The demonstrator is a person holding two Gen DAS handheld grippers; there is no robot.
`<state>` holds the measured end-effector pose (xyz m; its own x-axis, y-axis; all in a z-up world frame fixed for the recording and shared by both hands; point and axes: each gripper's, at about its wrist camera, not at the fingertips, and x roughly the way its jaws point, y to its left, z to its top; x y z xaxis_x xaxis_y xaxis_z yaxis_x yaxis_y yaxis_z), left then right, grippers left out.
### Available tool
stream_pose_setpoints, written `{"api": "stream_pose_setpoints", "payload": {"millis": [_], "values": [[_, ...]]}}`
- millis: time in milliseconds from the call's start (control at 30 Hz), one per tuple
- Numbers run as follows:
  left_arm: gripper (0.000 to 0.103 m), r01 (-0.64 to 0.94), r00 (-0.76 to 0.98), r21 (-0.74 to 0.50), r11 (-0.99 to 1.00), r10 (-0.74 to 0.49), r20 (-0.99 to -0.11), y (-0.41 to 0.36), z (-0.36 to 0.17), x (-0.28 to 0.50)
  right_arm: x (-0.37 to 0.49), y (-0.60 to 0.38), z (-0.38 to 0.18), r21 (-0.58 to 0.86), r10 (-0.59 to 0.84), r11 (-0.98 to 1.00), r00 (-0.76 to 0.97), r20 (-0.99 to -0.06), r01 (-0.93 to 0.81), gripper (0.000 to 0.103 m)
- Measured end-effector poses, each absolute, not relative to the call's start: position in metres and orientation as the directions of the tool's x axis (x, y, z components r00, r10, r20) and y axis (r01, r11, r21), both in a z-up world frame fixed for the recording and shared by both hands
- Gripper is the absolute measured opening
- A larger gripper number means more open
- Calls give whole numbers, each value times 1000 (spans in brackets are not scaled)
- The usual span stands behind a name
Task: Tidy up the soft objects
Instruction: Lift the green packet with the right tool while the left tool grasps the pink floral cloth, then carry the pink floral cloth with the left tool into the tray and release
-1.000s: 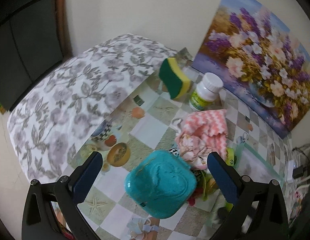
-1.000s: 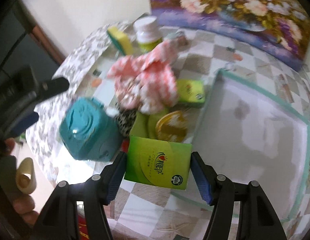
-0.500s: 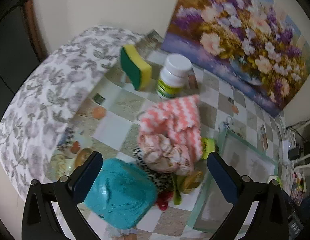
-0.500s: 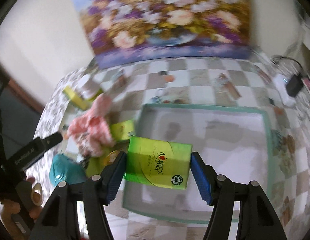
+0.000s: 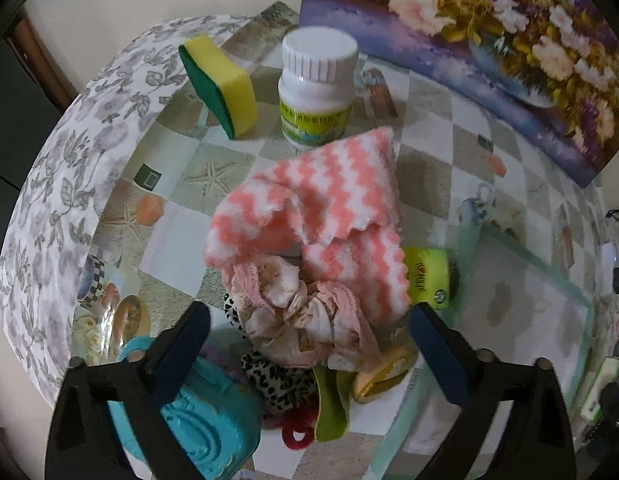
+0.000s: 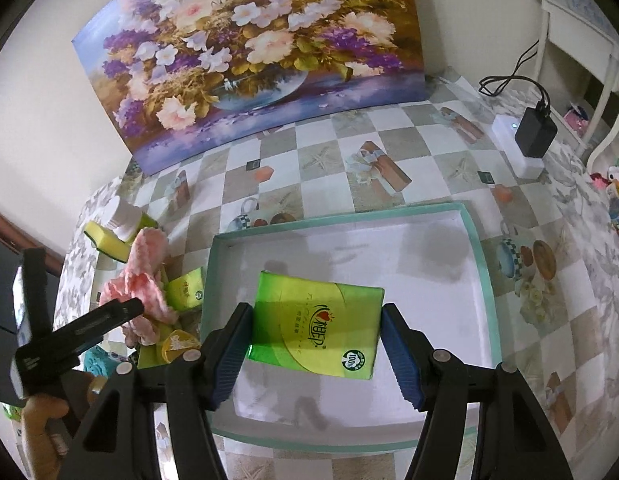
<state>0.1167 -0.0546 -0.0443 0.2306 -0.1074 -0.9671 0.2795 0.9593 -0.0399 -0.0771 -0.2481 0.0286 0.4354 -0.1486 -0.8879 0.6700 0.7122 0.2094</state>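
Our right gripper [image 6: 315, 344] pinches a green tissue pack [image 6: 317, 326] flat between both blue pads, holding it over the white floor of the teal-rimmed tray [image 6: 483, 264]. Our left gripper [image 5: 309, 354] points down over the pile of soft things, its jaws closing (nothing pressed between them yet), with a crumpled floral cloth [image 5: 305, 320] between the pads. Above that cloth lies a pink-and-white zigzag towel [image 5: 329, 208]; a second green tissue pack [image 5: 427, 280] sits beside it against the tray. Beyond stand a yellow-green sponge [image 5: 221, 80] and a white bottle [image 5: 317, 88].
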Motion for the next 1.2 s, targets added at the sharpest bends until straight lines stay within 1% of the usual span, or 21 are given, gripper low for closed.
{"api": "stream_pose_setpoints", "payload": {"millis": [33,167,233,333,433,600,833,1033,1200], "values": [[85,279,225,-38,959,-104,-969,-55,-47,118,-77,-248,27,208,-147,712,433,-889,671,67],[73,283,217,-41,958,-105,-971,-54,-49,117,-77,-247,25,206,-144,712,428,-892,671,67],[59,284,215,-53,957,-118,-969,-53,-48,118,-77,-246,25,203,-145,716,426,-893,668,67],[47,281,204,-93,955,-154,-967,-49,-46,119,-76,-244,25,200,-144,719,424,-894,666,67],[38,273,205,-101,957,-160,-966,-46,-45,121,-77,-244,24,199,-144,718,423,-895,667,67],[27,266,200,-128,955,-185,-962,-42,-43,123,-77,-243,24,198,-143,719,421,-896,666,67],[22,252,216,-145,957,-202,-955,-36,-33,125,-77,-243,24,200,-143,718,422,-895,667,67],[20,225,228,-169,960,-220,-948,-26,-24,130,-77,-243,24,199,-143,718,421,-896,667,67],[19,210,263,-187,960,-240,-935,-16,-7,131,-78,-242,24,198,-146,718,422,-895,667,67]]}}
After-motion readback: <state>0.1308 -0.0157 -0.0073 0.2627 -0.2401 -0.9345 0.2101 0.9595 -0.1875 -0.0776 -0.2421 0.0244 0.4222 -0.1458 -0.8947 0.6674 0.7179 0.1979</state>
